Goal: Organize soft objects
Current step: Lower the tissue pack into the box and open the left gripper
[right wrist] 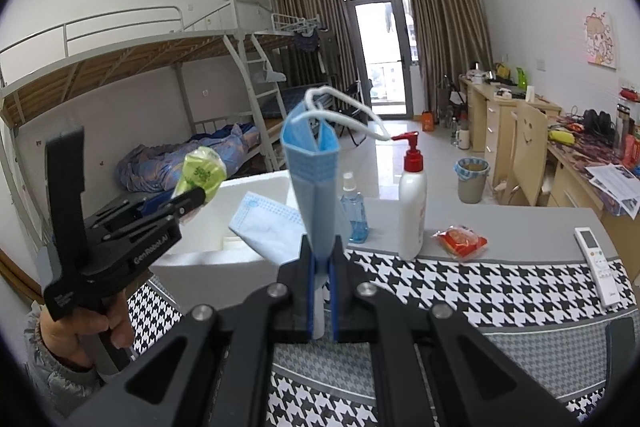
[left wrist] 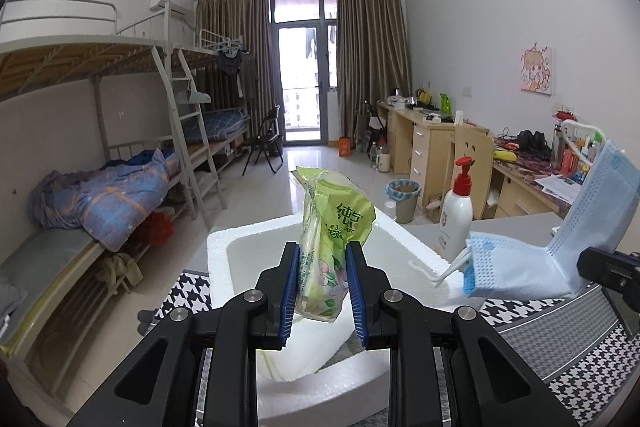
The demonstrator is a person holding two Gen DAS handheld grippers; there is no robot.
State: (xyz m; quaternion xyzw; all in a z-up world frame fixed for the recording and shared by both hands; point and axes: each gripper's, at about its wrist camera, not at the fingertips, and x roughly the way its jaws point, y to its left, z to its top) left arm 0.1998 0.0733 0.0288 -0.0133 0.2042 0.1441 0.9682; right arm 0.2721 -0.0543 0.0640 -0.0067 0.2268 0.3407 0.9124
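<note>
My left gripper is shut on a green tissue pack and holds it upright over a white foam box. In the right wrist view the same pack sits in the left gripper above the box, with a hand on the handle. My right gripper is shut on a folded blue face mask that stands upright with its white ear loops on top. A second blue mask layer sticks out to the left from the grip. In the left wrist view the masks hang by the box's right side.
A white pump bottle, a blue spray bottle, a red snack packet and a white remote stand on the table with its houndstooth cloth. Bunk beds line the left wall and cluttered desks the right.
</note>
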